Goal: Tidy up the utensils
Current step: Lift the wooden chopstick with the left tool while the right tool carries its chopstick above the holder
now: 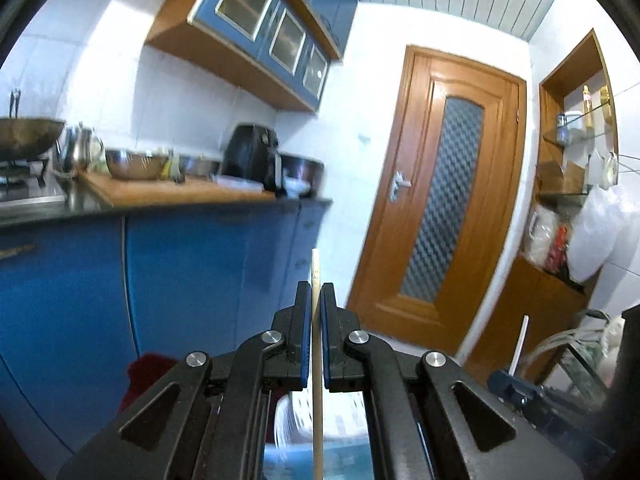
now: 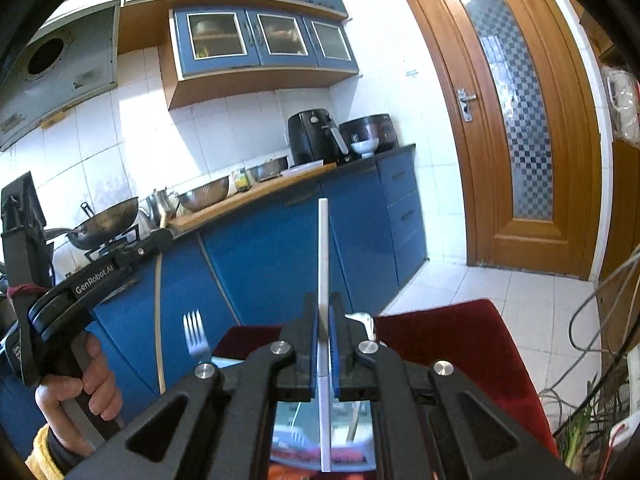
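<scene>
We are gripping wooden chopstick (image 1: 316,320) in left claw (image 1: 316,300), white chopstick (image 2: 323,280) in right claw (image 2: 323,312); white basket (image 1: 296,420) below, contents blurred, possibly empty.

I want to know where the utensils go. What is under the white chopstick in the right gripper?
Below the white chopstick, between the right gripper arms, shows a blurred reddish and pale surface; the arms cover the rest. A fork stands upright to its left.

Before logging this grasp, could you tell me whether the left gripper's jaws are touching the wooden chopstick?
Touching. In the left wrist view the left gripper has its jaws shut on the wooden chopstick, both blue pads pressed against its sides with no gap visible.
</scene>
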`<move>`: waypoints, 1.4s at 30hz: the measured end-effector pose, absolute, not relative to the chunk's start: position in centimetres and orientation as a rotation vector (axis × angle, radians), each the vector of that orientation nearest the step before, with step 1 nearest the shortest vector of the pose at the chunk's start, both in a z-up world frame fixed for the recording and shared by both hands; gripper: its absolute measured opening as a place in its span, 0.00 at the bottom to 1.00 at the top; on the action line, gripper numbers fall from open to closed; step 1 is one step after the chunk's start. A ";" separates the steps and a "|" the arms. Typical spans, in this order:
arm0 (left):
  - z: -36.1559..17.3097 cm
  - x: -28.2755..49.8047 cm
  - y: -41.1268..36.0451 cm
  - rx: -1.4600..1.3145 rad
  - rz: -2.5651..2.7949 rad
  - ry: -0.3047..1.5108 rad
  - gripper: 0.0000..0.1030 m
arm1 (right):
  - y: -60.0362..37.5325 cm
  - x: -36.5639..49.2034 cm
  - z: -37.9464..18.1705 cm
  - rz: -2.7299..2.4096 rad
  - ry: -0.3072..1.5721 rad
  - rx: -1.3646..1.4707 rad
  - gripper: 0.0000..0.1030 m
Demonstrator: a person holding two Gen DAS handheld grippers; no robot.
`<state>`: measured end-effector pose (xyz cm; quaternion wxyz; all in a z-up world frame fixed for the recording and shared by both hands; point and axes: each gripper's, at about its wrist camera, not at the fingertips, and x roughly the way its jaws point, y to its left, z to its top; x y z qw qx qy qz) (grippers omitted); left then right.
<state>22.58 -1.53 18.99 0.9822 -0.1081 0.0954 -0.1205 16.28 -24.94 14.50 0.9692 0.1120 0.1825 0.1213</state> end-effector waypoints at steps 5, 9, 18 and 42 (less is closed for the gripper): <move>17.9 24.0 -2.2 -0.180 -0.176 0.122 0.02 | -24.8 18.0 13.3 0.229 0.341 0.230 0.06; 15.9 24.5 -2.1 -0.184 -0.136 0.095 0.02 | -24.6 19.1 11.8 0.221 0.341 0.221 0.06; 12.2 24.6 -2.1 -0.149 -0.090 0.079 0.02 | -24.0 19.6 9.3 0.228 0.340 0.196 0.06; 10.3 23.4 -2.1 -0.155 -0.060 0.120 0.02 | -24.0 18.3 6.7 0.239 0.382 0.191 0.06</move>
